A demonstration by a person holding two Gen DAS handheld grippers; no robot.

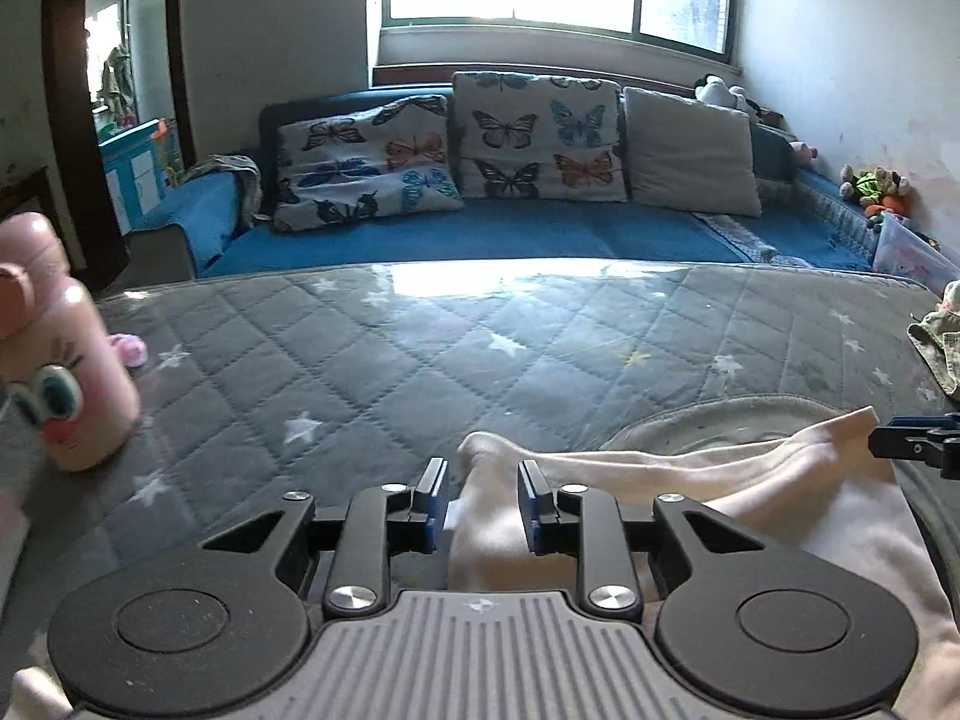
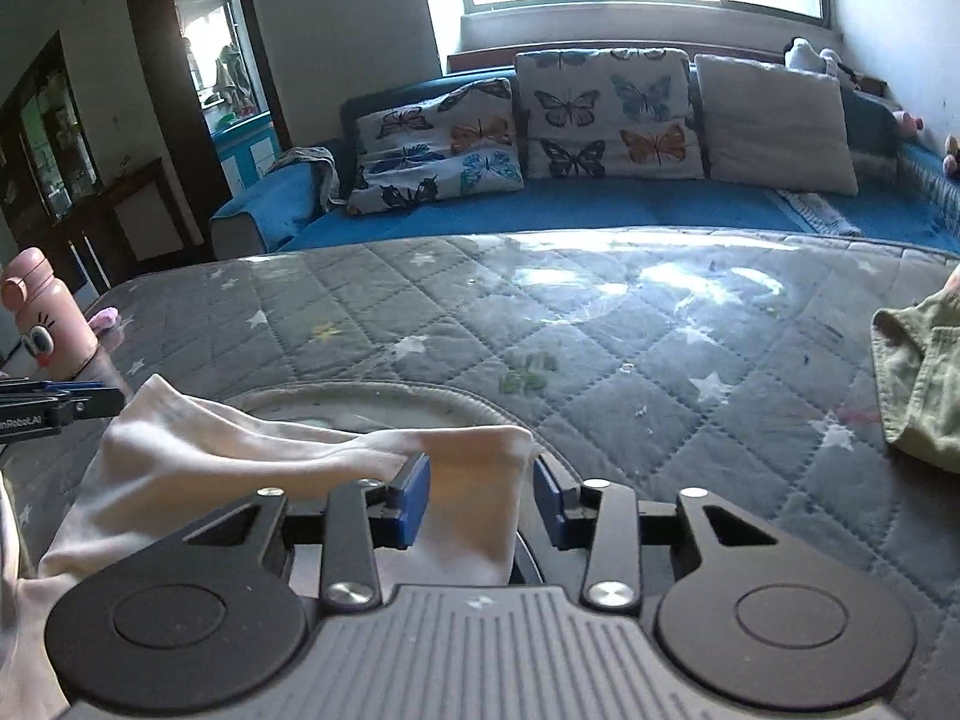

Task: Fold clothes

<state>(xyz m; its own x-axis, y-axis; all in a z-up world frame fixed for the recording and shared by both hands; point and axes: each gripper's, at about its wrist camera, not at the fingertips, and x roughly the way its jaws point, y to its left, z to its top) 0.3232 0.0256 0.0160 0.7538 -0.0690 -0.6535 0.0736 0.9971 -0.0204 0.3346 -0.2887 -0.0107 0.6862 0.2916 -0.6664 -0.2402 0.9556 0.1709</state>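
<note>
A white garment [image 1: 660,480] lies bunched on the grey quilted mattress [image 1: 390,360]. My left gripper [image 1: 483,480] is open, with a fold of the garment's left end between its fingers. My right gripper [image 2: 482,474] is open too, and the garment's right end [image 2: 468,480] sits between its fingers. The right gripper's tip shows at the right edge of the left wrist view [image 1: 918,444]. The left gripper's tip shows at the left edge of the right wrist view [image 2: 54,405].
A pink bottle [image 1: 66,360] stands at the mattress's left. An olive green garment [image 2: 918,372] lies at the right. A blue sofa [image 1: 510,234] with butterfly cushions [image 1: 534,138] runs behind the mattress under a window. A dark doorway is at far left.
</note>
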